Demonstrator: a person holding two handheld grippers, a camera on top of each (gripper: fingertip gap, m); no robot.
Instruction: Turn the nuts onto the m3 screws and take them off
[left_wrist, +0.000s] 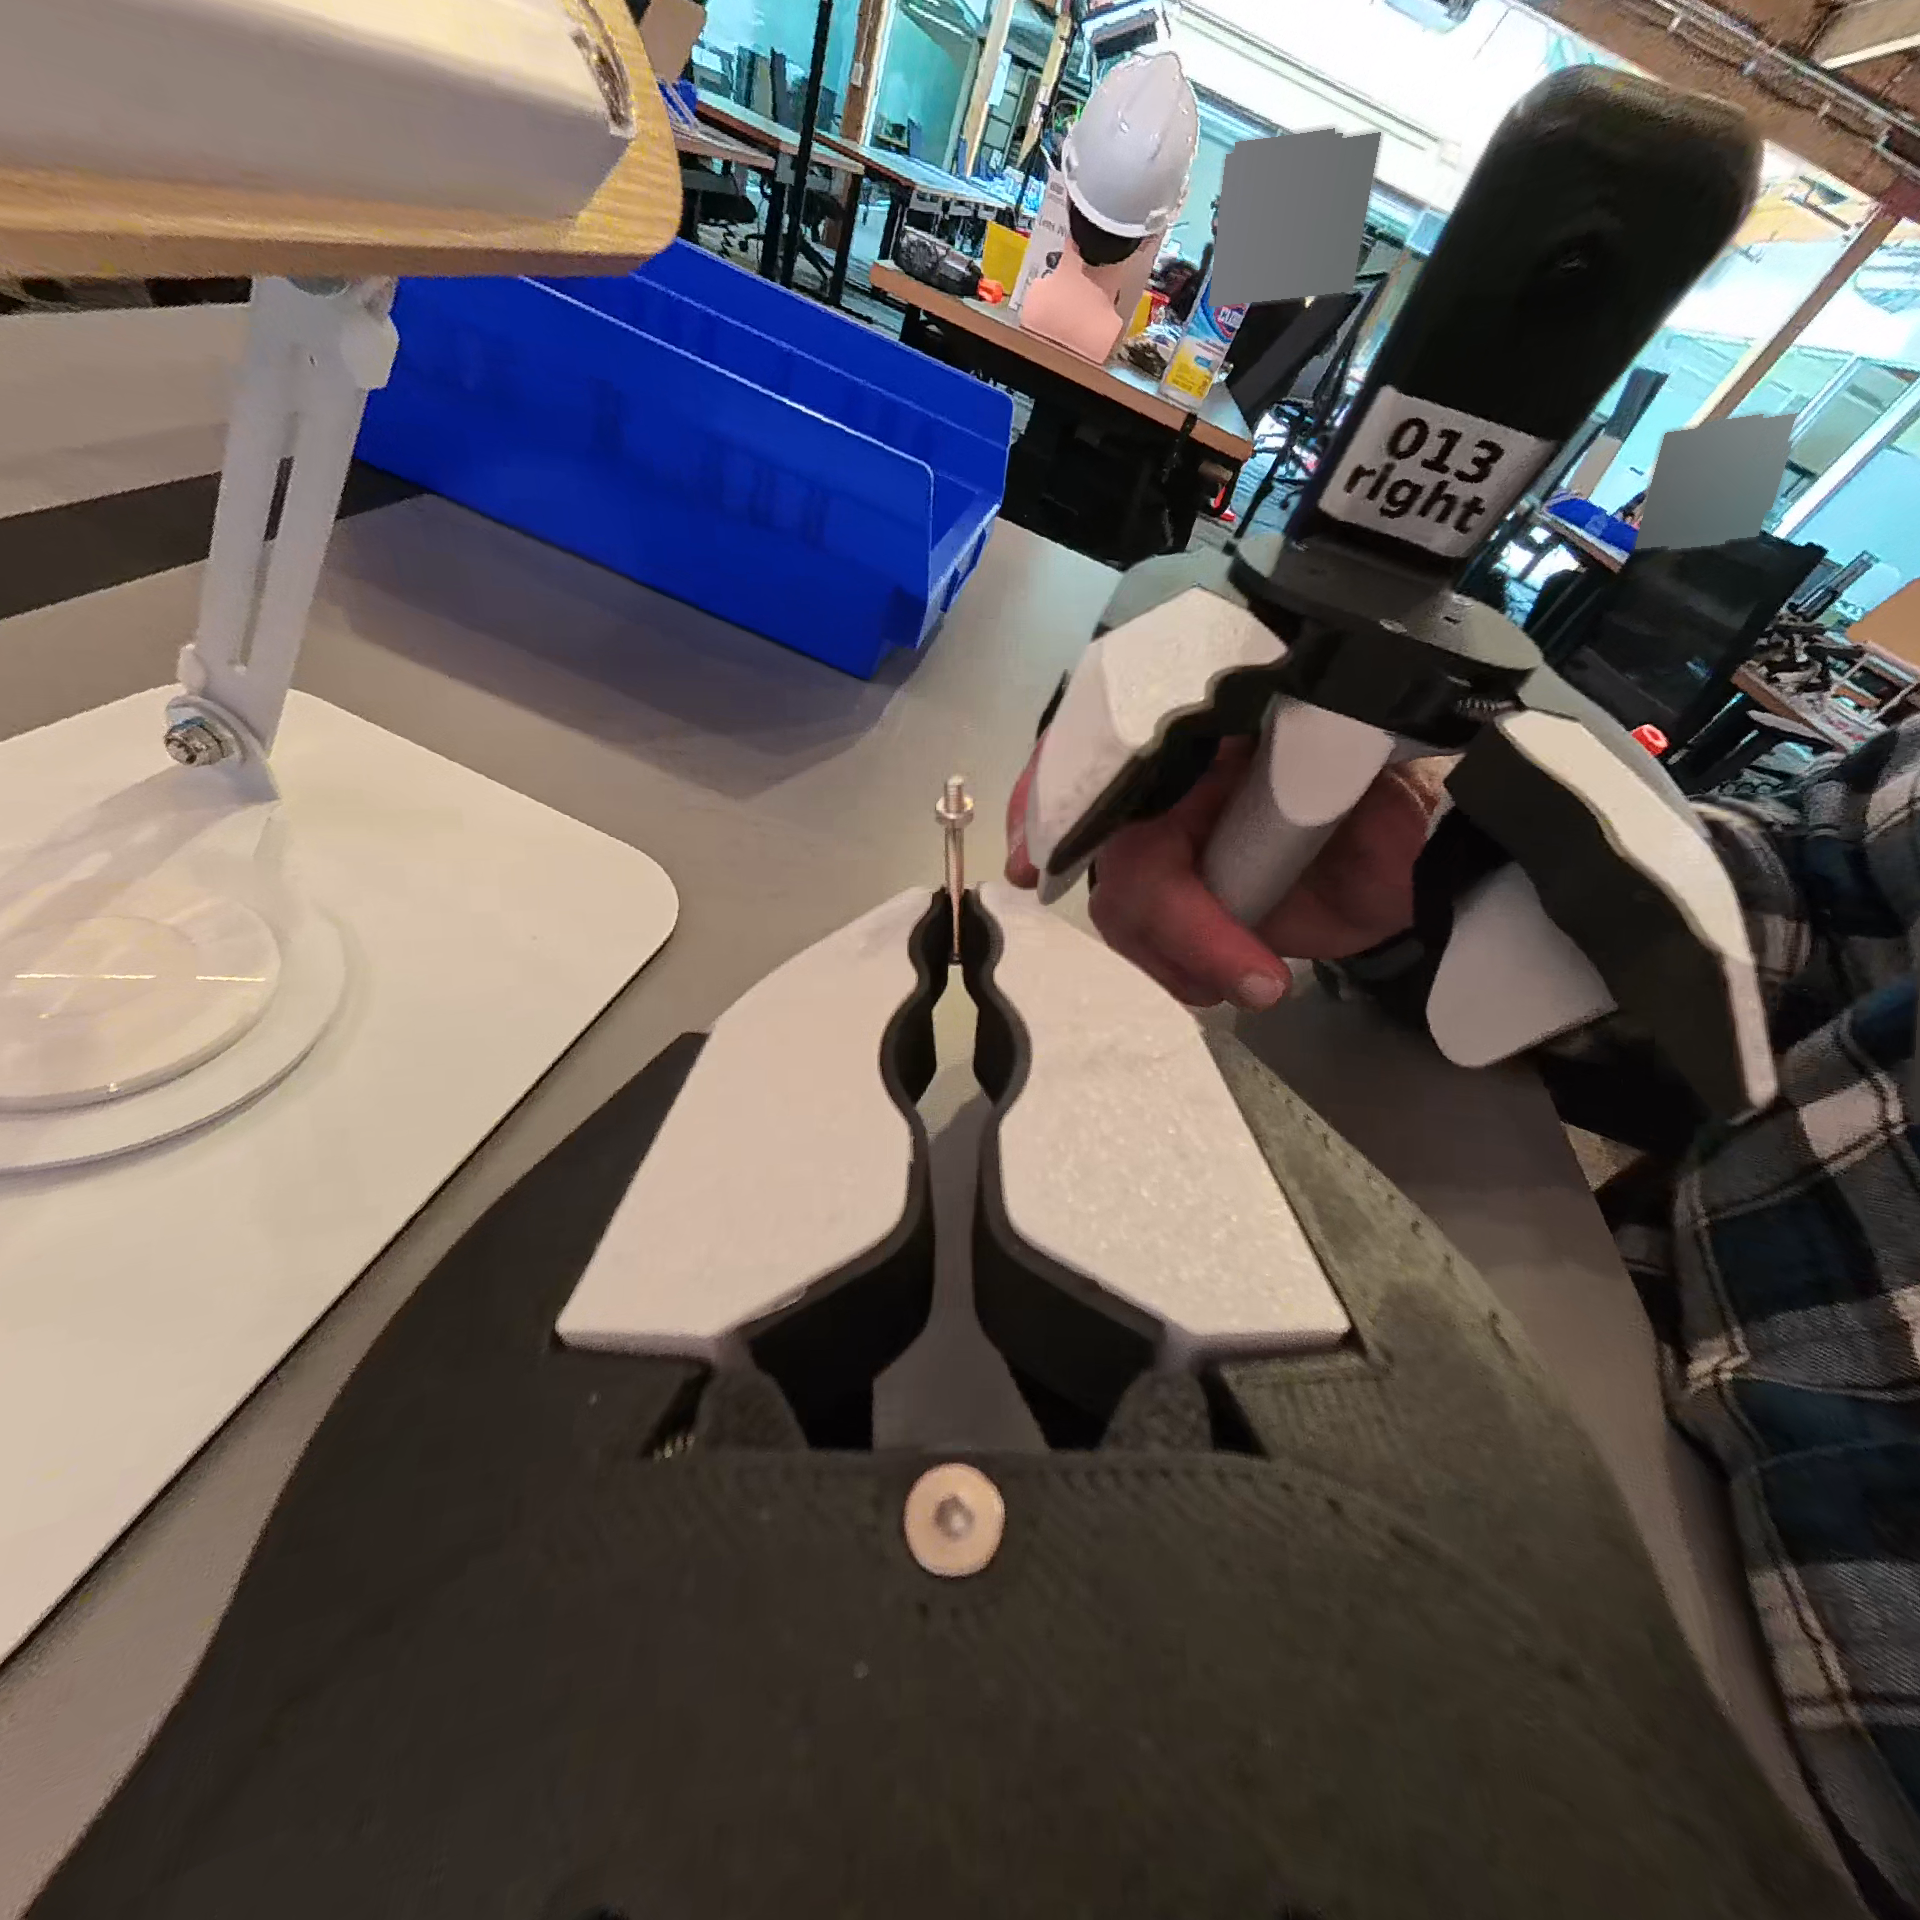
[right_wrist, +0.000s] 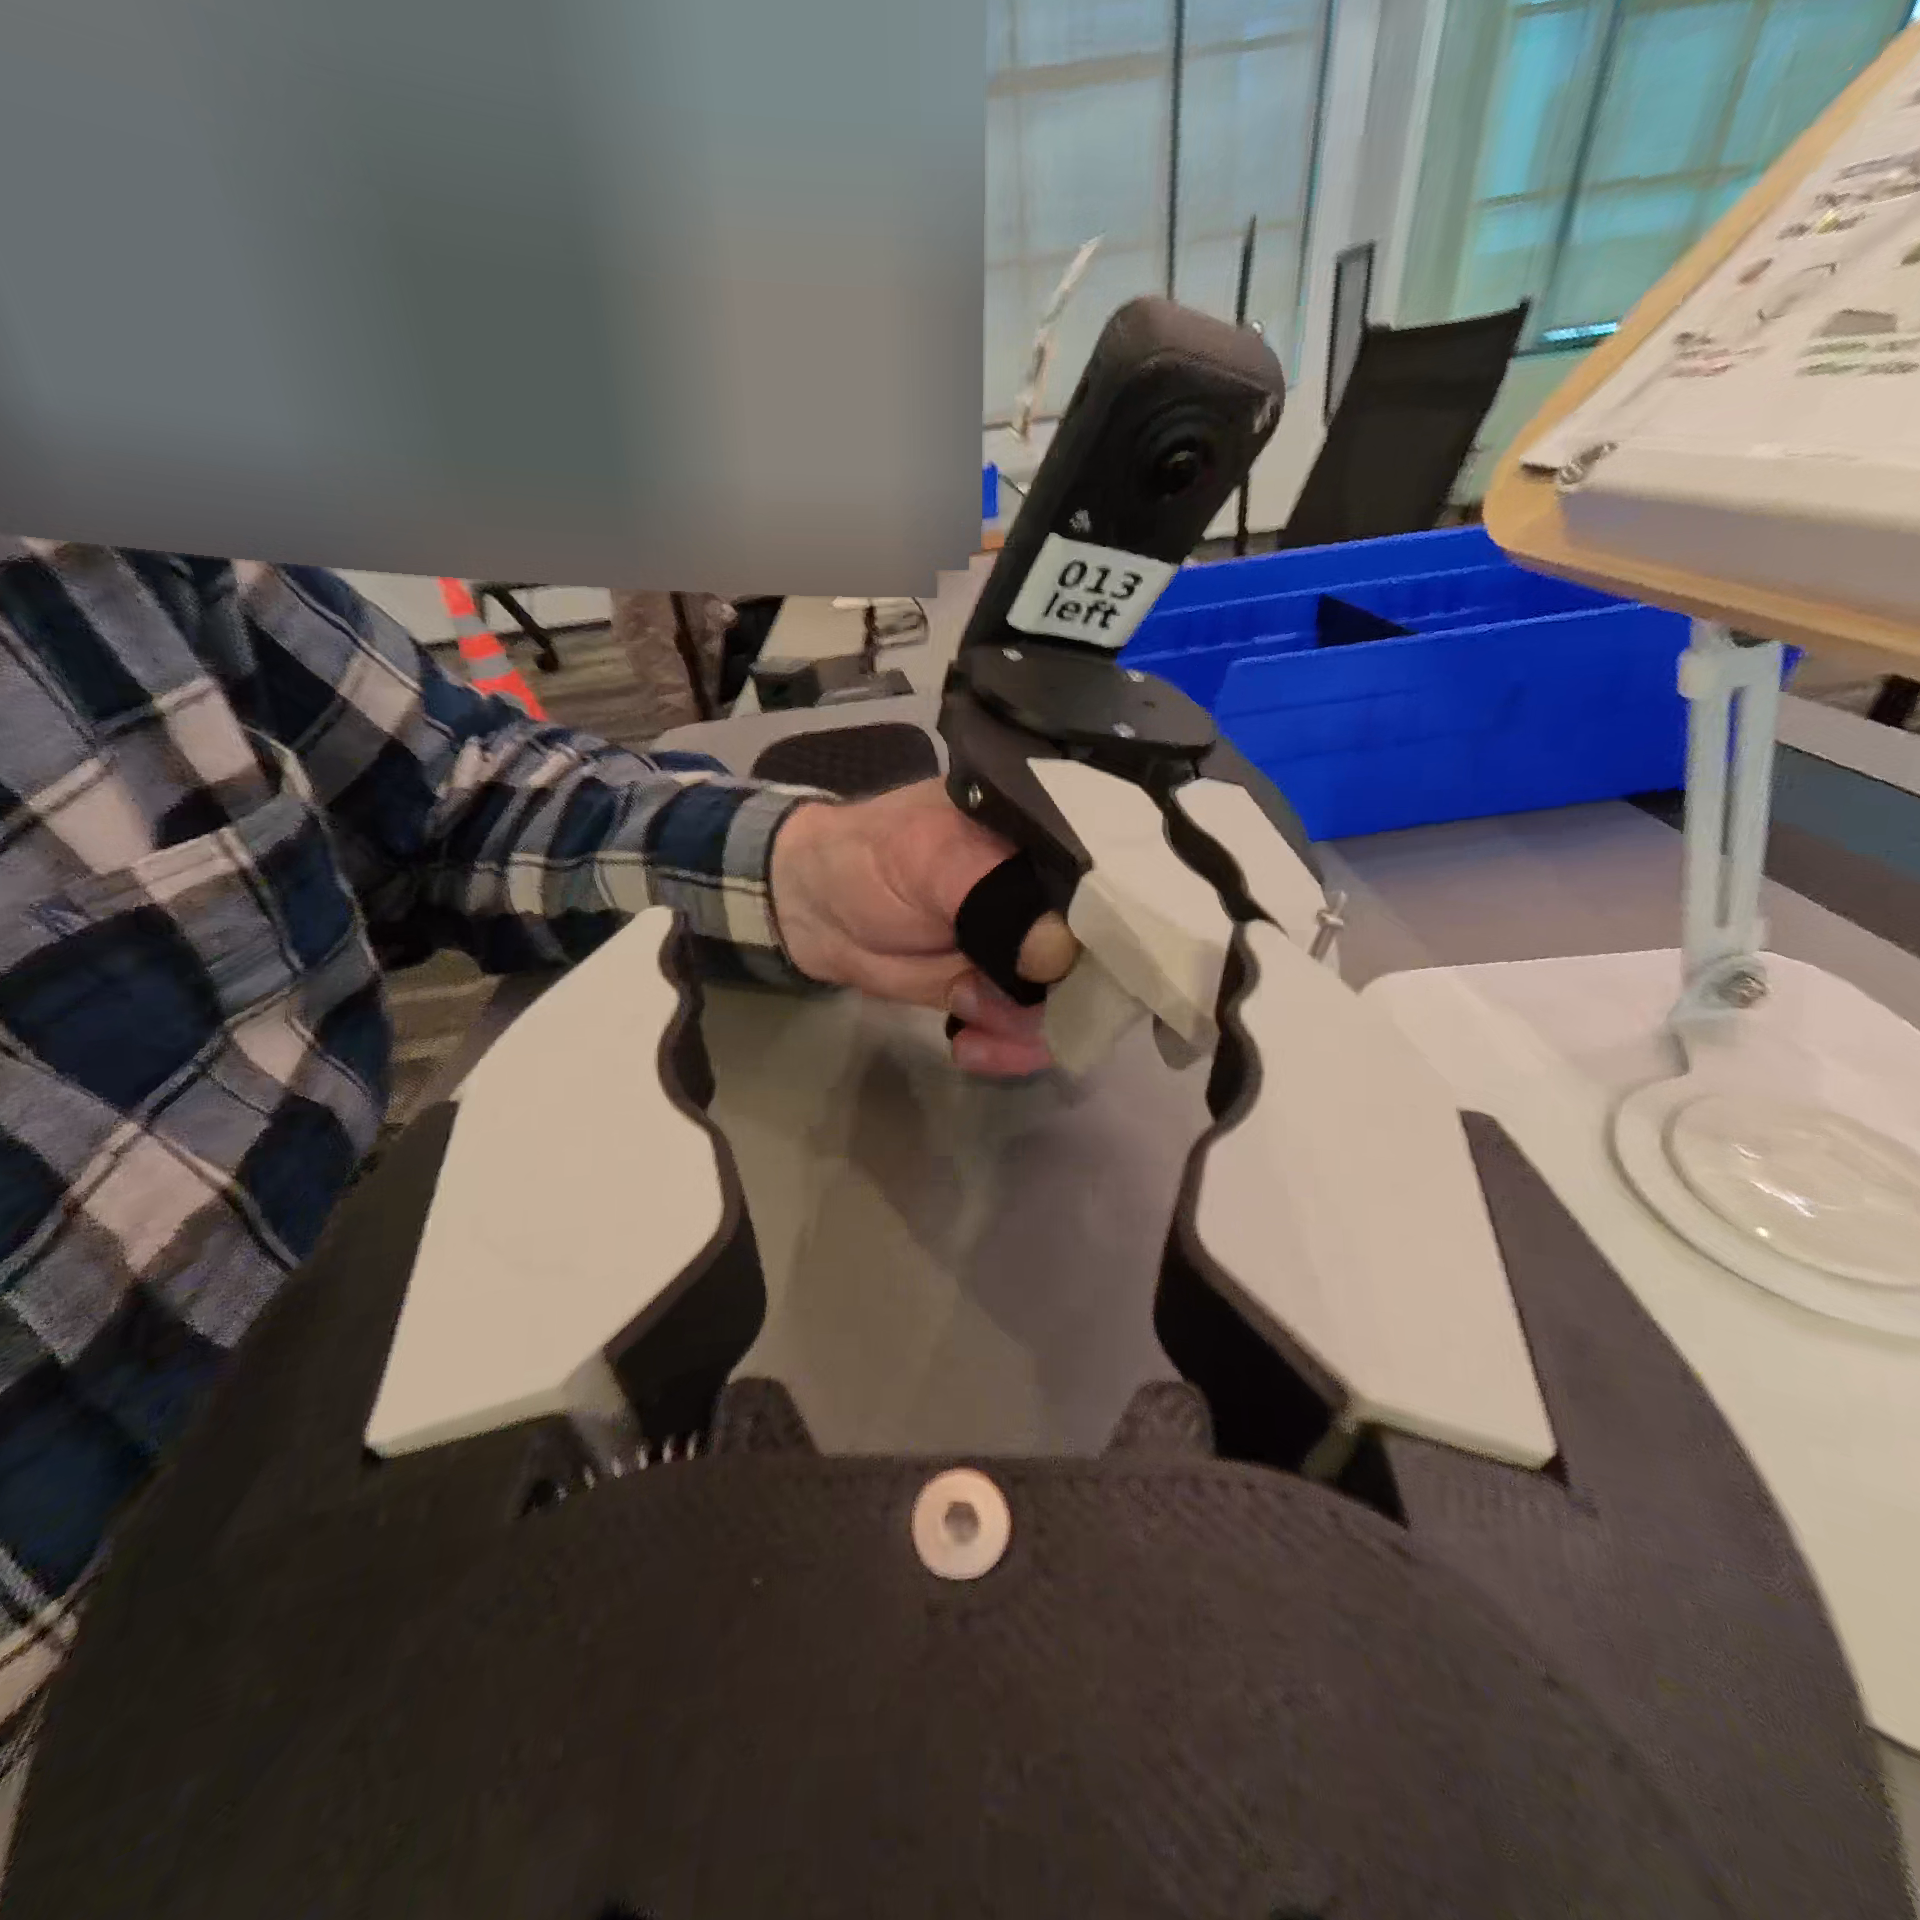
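Bolt pinched upright by left gripper fingertips, threaded end clear; right gripper alongside, jaws spread, empty.

Bright, even daylight is flooding in from the large windows at the back, which are washing out to pale teal and white. Soft, diffuse shadows are falling on the grey table beside the blue bin, and fainter ones are pooling between the spread fingers in the right wrist view. A clear disc on the white base is catching thin streaks of glare. Wide-angle distortion is bending straight lines near the edges in both views. Motion blur is smearing the tilted wooden board and the plaid sleeve; the far room is staying soft, while the close fingers are looking sharp
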